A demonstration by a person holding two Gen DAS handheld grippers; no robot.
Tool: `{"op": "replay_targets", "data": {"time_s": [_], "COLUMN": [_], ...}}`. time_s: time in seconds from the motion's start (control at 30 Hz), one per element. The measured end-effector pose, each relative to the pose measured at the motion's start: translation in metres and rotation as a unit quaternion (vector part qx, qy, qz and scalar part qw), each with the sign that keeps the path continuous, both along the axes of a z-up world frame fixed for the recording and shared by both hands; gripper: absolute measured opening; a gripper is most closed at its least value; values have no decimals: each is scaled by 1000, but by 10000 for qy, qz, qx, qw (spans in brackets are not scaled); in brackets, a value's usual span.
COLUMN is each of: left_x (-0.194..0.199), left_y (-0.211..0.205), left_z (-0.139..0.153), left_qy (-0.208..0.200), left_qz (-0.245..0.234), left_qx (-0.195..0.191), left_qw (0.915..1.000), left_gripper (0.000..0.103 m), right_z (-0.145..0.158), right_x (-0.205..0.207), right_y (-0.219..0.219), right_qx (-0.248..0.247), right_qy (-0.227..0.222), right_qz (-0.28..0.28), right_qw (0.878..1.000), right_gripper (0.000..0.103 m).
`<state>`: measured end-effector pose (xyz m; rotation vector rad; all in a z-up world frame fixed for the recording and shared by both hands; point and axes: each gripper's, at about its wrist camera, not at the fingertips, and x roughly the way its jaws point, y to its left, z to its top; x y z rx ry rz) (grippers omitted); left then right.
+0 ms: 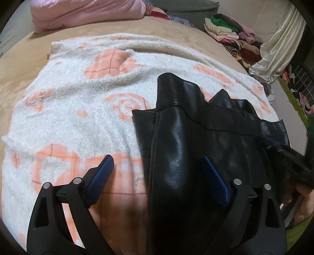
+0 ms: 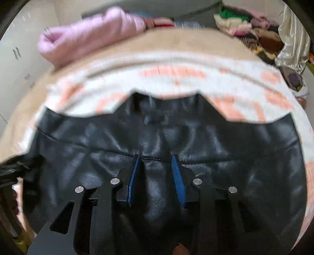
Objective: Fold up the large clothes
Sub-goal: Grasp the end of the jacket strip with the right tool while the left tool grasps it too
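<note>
A black leather jacket (image 1: pixel 176 149) lies on a white and peach fleece blanket (image 1: pixel 78 109) spread over the bed. My left gripper (image 1: pixel 157 158) hovers over the jacket's left side, open wide. One blue pad (image 1: pixel 102 172) is above the blanket and the other is above the leather. In the right wrist view the jacket (image 2: pixel 245 157) spreads across the frame, with its seam running under the fingertips. My right gripper (image 2: pixel 156 157) stands low over the middle of the jacket. Its jaws are narrow, a ridge of leather sits between the pads, and a gap still shows.
A pink quilted bundle (image 1: pixel 84 13) lies at the far end of the bed. A heap of folded clothes (image 1: pixel 231 33) and a cream satin cloth (image 1: pixel 278 51) stand at the far right. Tan bedding (image 1: pixel 15 78) borders the blanket. A hand (image 1: pixel 304 202) shows at the right edge.
</note>
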<state>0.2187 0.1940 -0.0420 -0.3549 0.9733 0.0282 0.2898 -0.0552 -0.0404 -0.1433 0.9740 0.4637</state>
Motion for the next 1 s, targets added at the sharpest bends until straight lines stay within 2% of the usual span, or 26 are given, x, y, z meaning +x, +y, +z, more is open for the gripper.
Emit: {"op": "replay_targets", "data": {"time_s": [0.2,0.3,0.33,0.37,0.4,0.43,0.53,0.63,0.7,0.73,0.9,1.0], "left_x": [11,11,11,11,11,12,11,10,9,9,9,8], "left_y": [5,7,8,9,10,10,13,16,17,17,17,17], "left_z": [-15,-13,-13,-13,-14,-14,-15,-13,-12,-12,-13,-15], "left_qy": [255,233,231,232,233,236,226,221,213,214,215,219], "left_qz": [-45,-64,-69,-72,-75,-81,-109,-112,-107,-100,-111,-112], "left_qx": [-146,-198,-225,-252,-272,-299,-389,-419,-412,-420,-442,-468], "left_qw": [9996,9995,9995,9994,9993,9992,9989,9988,9989,9988,9987,9986], "left_gripper": [91,92,92,92,92,92,92,92,92,92,92,92], "right_z": [-14,3,14,20,29,33,33,27,21,15,-12,-21], "right_x": [-2,-20,-37,-49,-71,-90,-142,-182,-199,-208,-226,-227], "right_y": [11,7,9,11,19,26,48,65,73,81,102,115], "right_qx": [-285,19,279,372,418,435,314,136,-135,-438,-1168,-1332], "right_qy": [-101,-358,-553,-718,-998,-1194,-1537,-1779,-2028,-2198,-2430,-2494], "right_qz": [-8,194,441,613,918,1249,2092,2600,2734,2812,3183,3191], "right_qw": [9995,9992,9971,9948,9899,9840,9652,9490,9402,9331,9088,9045], "right_gripper": [32,33,39,57,66,70,71,78,81,81,81,81]}}
